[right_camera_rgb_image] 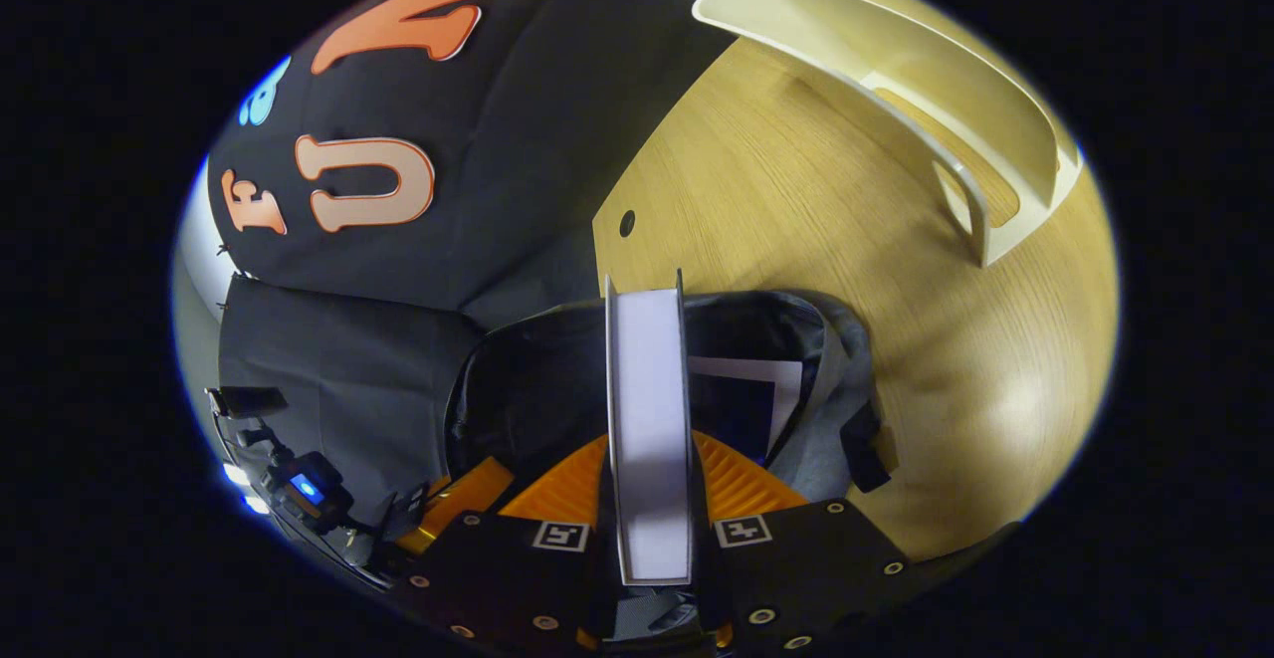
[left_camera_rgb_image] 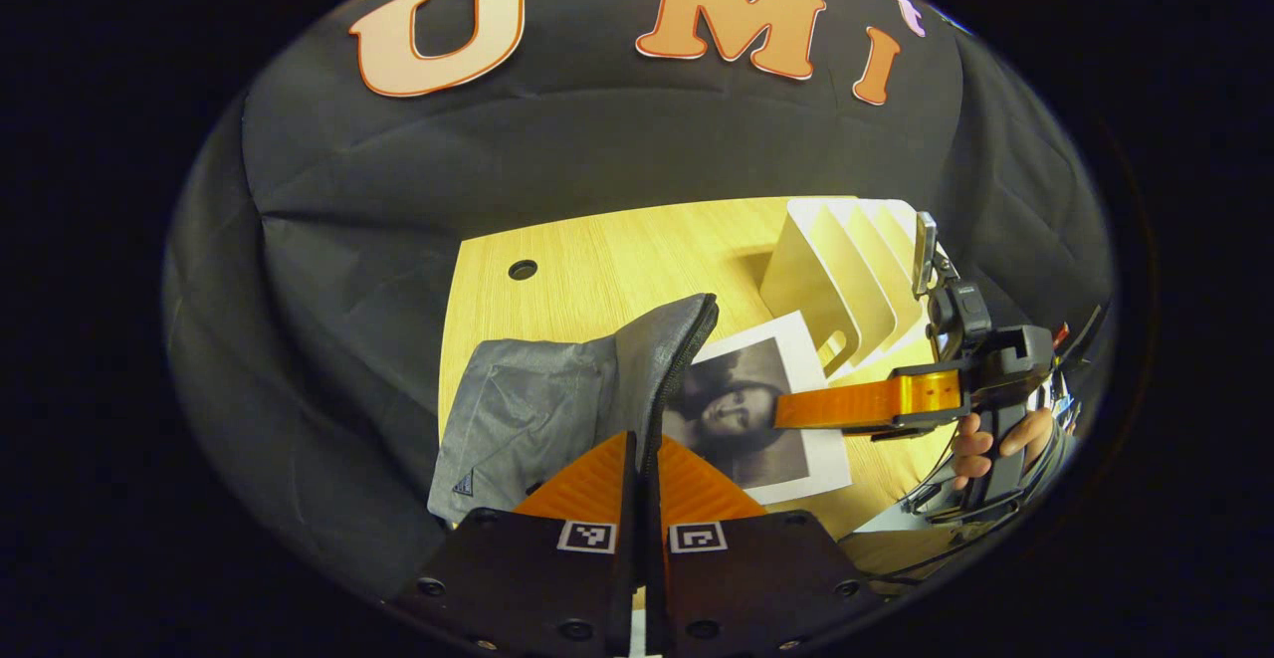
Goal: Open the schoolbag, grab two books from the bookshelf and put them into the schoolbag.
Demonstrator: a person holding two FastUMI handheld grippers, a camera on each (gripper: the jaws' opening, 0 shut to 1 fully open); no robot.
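Observation:
The grey schoolbag (left_camera_rgb_image: 537,409) lies on the wooden table (left_camera_rgb_image: 617,260). My left gripper (left_camera_rgb_image: 642,449) is shut on its zipper rim and holds that rim up. In the left gripper view my right gripper (left_camera_rgb_image: 786,411) comes in from the right, shut on a book (left_camera_rgb_image: 766,389) with a white-bordered portrait cover. In the right gripper view that book (right_camera_rgb_image: 647,419) stands edge-on between the fingers of my right gripper (right_camera_rgb_image: 647,464), its far end over the open mouth of the schoolbag (right_camera_rgb_image: 836,379). Another book (right_camera_rgb_image: 746,389) lies inside the bag. The white bookshelf (left_camera_rgb_image: 846,270) stands behind, its slots empty.
The bookshelf (right_camera_rgb_image: 896,51) sits at the table's far right. There is a round cable hole (right_camera_rgb_image: 626,223) in the tabletop near the back edge. Black cloth walls close in the back and left. A hand (left_camera_rgb_image: 995,439) holds the right gripper's handle.

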